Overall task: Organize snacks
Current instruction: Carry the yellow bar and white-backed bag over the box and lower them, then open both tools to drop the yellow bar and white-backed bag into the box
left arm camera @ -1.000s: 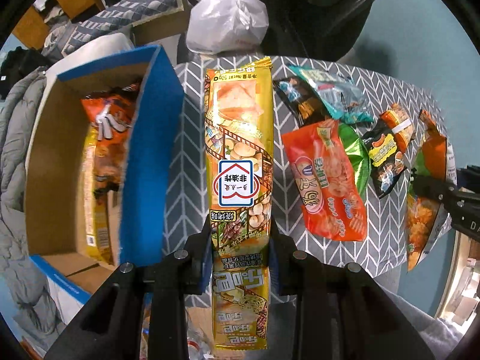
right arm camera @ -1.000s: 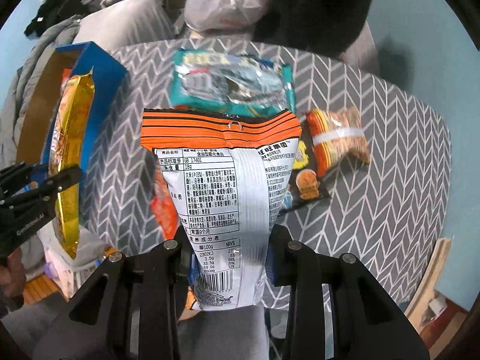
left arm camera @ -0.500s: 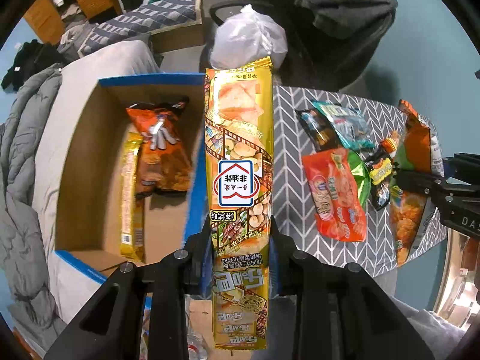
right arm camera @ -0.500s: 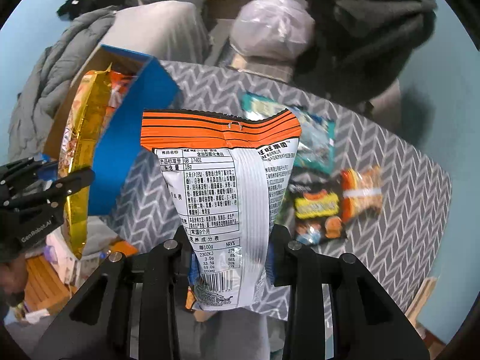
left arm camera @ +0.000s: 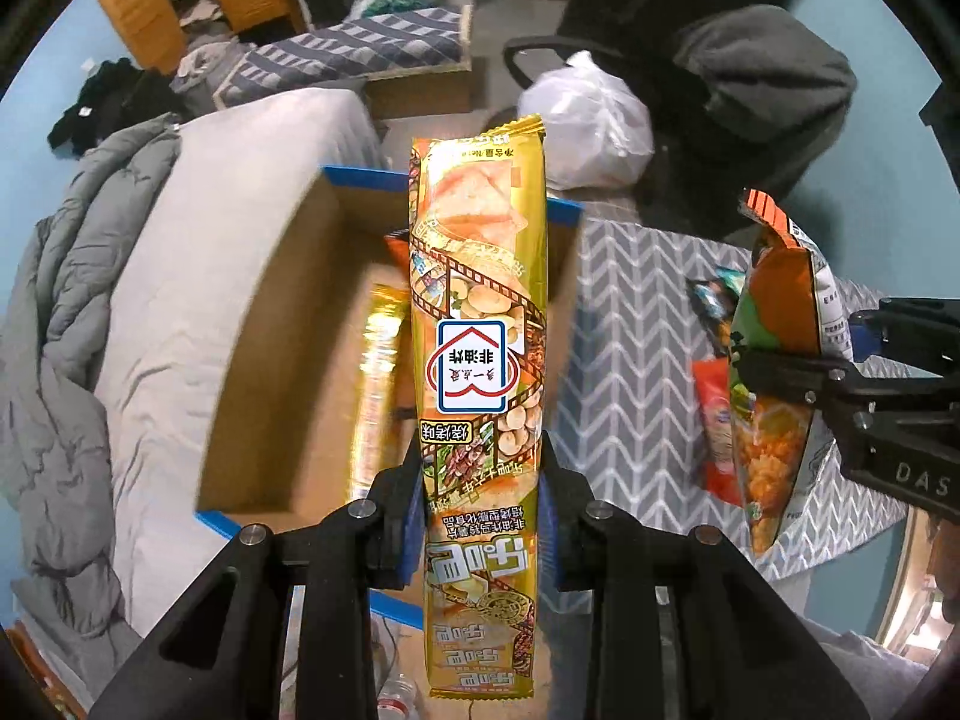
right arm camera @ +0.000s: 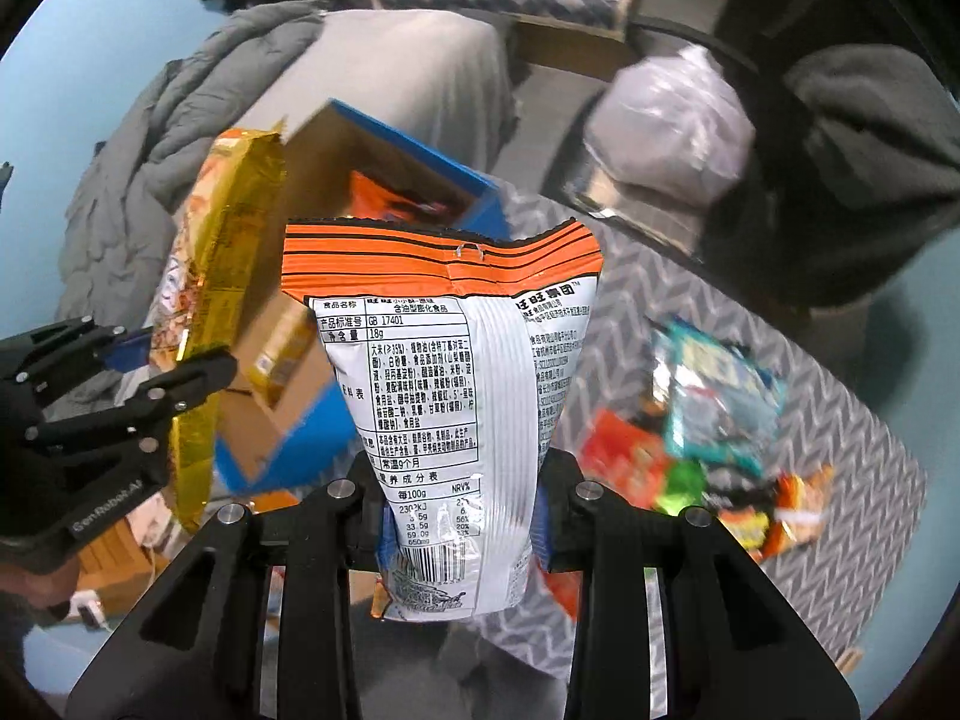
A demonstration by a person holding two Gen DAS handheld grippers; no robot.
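My left gripper is shut on a long gold snack pack, which hangs upright over the open cardboard box with blue rims. Inside the box lie a gold pack and an orange bag, mostly hidden. My right gripper is shut on a white and orange snack bag, held over the table's left part near the box. In the left wrist view that bag and the right gripper show at the right; the right wrist view shows the left gripper and the gold pack at the left.
Several loose snack packs lie on the grey chevron tablecloth. The box rests on a grey bed with a puffy grey quilt. Behind the table stand a dark chair and a white plastic bag.
Both grippers have moved left and upward with their packs. The gold pack went from over the tablecloth to over the box; the white and orange bag came closer to the box.
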